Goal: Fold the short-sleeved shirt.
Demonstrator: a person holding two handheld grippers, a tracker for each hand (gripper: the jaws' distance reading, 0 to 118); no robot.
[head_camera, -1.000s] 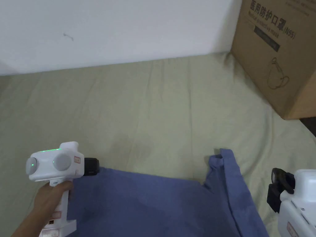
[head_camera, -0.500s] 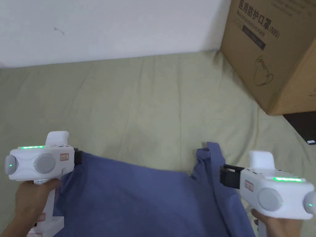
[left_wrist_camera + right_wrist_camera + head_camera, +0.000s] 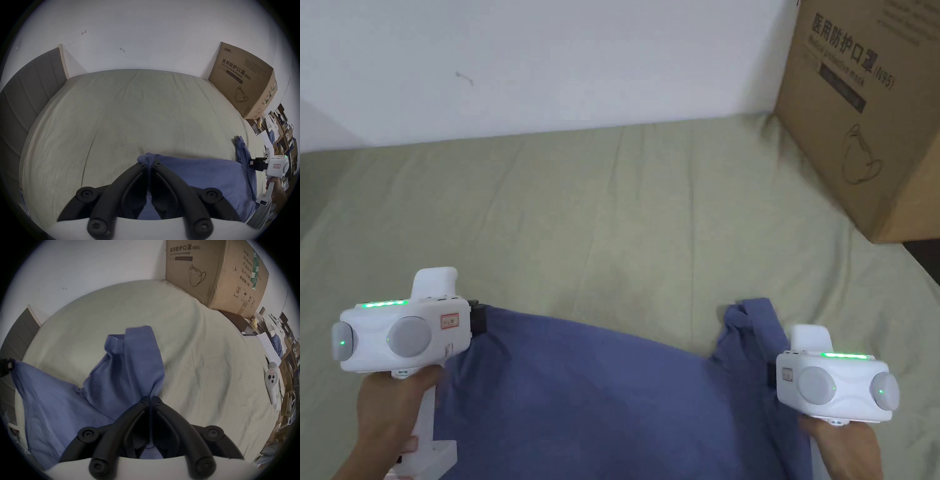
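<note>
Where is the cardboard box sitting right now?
In the head view the cardboard box stands at the far right corner of the bed, against the white wall, well beyond the blue shirt.

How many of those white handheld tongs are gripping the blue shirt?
2. The left tongs pinch the blue shirt at its far left corner; the right tongs pinch its right edge below the bunched sleeve. Both sit over the green bedsheet.
</note>
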